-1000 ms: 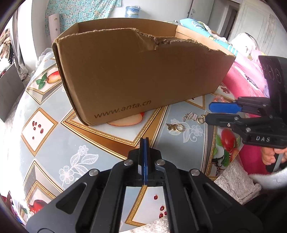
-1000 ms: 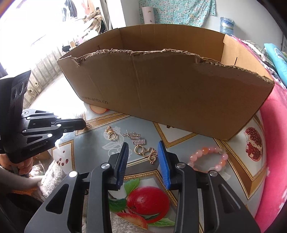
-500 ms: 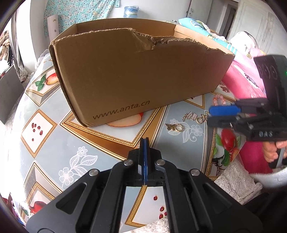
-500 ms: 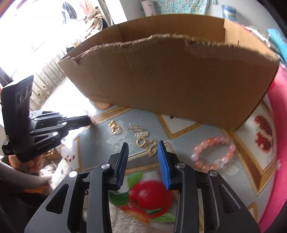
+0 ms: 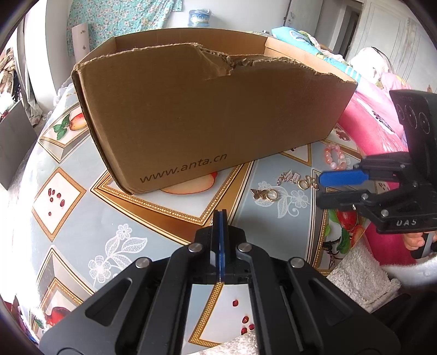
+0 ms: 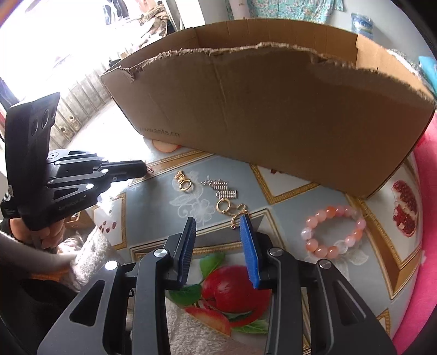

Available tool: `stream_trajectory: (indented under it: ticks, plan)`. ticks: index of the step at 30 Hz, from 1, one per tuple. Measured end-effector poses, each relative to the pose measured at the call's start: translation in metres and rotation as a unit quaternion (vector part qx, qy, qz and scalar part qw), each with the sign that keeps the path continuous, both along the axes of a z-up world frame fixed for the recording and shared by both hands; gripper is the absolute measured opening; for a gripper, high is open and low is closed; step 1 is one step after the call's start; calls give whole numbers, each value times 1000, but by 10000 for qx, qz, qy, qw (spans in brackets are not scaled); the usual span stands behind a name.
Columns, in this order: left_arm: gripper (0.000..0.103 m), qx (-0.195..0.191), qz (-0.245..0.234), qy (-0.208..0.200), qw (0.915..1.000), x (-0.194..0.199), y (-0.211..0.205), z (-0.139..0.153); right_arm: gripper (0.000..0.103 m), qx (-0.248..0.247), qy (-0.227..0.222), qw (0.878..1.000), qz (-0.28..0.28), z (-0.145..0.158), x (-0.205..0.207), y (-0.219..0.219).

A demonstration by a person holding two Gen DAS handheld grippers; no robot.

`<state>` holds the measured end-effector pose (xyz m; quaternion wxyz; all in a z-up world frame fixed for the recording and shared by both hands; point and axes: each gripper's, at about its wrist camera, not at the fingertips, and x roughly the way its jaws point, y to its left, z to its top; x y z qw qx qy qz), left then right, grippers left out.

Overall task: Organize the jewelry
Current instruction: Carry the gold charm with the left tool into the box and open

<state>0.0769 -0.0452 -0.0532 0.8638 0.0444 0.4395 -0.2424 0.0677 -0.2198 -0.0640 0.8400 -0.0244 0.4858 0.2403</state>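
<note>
Open brown cardboard box (image 6: 273, 109), torn rim, interior hidden. In front of box: gold rings (image 6: 184, 184), silver chain (image 6: 222, 188), pink bead bracelet (image 6: 331, 229). Left gripper (image 5: 220, 218) pressed together, empty; right gripper (image 6: 218, 232) spread, empty.

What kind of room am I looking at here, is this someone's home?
Most likely a lived-in home, perhaps a bedroom corner: a fruit-print tablecloth under a torn cardboard box, floral fabric hanging on the wall, and pink bedding alongside.
</note>
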Motion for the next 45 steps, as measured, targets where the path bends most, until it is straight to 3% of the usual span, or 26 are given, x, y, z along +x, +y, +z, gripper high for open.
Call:
stream_trajectory:
  ticks: [6,11,22,27,33,40,43,45]
  plan:
    - [0,-2,-2,-7,10000,0,1,0,27,-618,-294,9974,217,-3,3,13]
    - [0,-7,-8,-14,10000,0,1,0,12,-526,-239,9976,376,-5,8,12]
    - [0,-13,-16,-47,10000,-1,1,0,11,-288,-158,9994,119,-2,2,2]
    - [0,-81,-156,-227,9996,-8,4,9,11,-156,-301,9994,-6,16,-5,-16]
    - [0,-419,-359,-547,9970,-18,9,46,11,213,-627,9978,-62,53,-13,-27]
    - [0,-1123,-763,-1094,9847,-17,10,122,11,889,-1222,9883,191,124,6,-31]
    - [0,-1343,-836,-1228,9797,1,9,151,11,928,-1358,9860,266,142,30,-33]
    - [0,-1499,-839,-994,9801,27,5,162,11,789,-1229,9888,311,145,54,-33]
